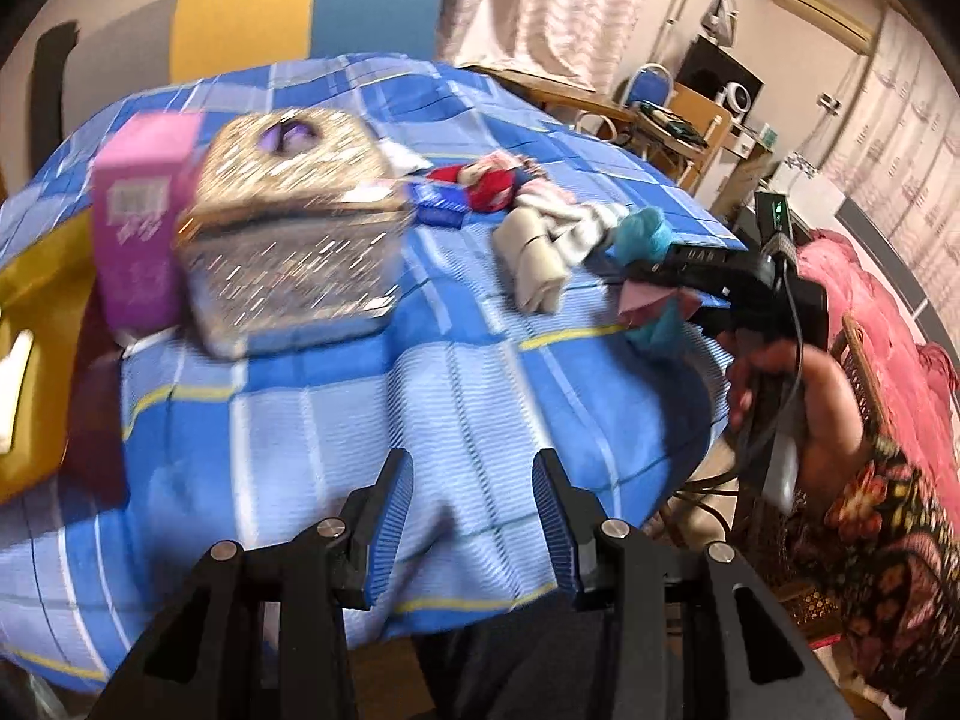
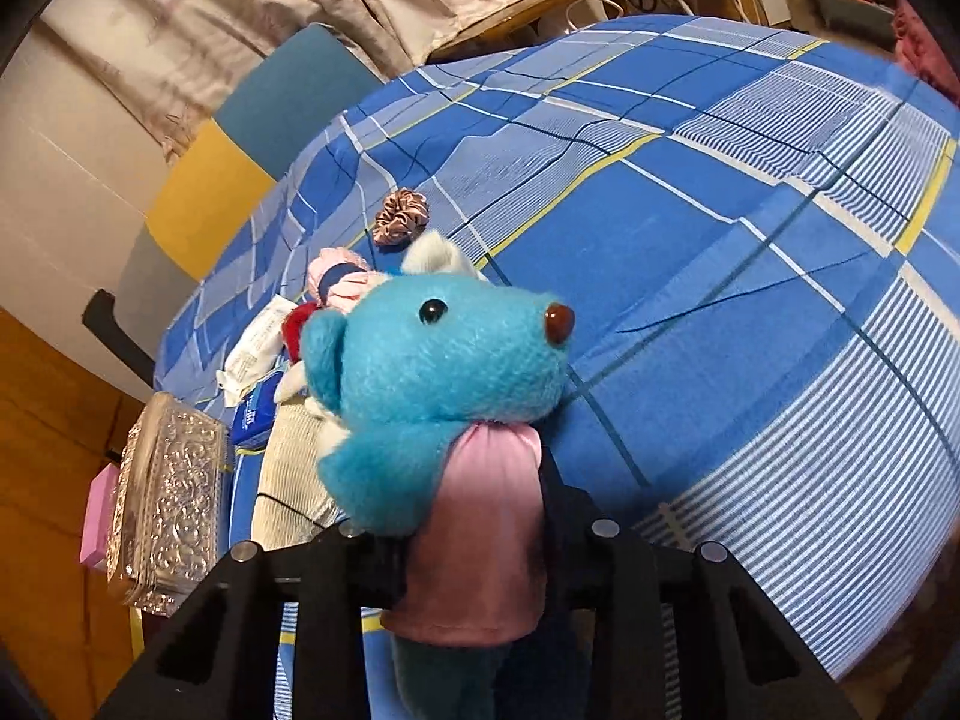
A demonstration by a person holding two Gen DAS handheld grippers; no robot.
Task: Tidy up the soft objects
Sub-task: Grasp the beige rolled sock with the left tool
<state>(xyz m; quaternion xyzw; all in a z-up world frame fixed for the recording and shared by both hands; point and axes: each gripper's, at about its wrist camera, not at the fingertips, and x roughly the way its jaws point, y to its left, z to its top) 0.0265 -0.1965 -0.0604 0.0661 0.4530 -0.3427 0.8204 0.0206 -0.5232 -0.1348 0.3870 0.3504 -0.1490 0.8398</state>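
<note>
Our right claw (image 2: pixel 474 516) is closed on the pink shirt of the blue plush (image 2: pixel 444 360), holding it just above the desk (image 2: pixel 750 276). Only cloth is pinched, so the plush may slip out or swing and knock the silver box (image 2: pixel 171 498). Our left claw (image 1: pixel 474 480) is half open and holds nothing. We count one plush, one scrunchie (image 2: pixel 401 216), one silver box, one pink box (image 1: pixel 141 228) and a small pile of soft things (image 1: pixel 540 228) that we cannot count.

Box (image 1: pixel 144 222) left of tin (image 1: pixel 294 234) on table (image 1: pixel 420 396); socks (image 1: pixel 540 246) right, scrunchie (image 2: pixel 401 216) behind.
</note>
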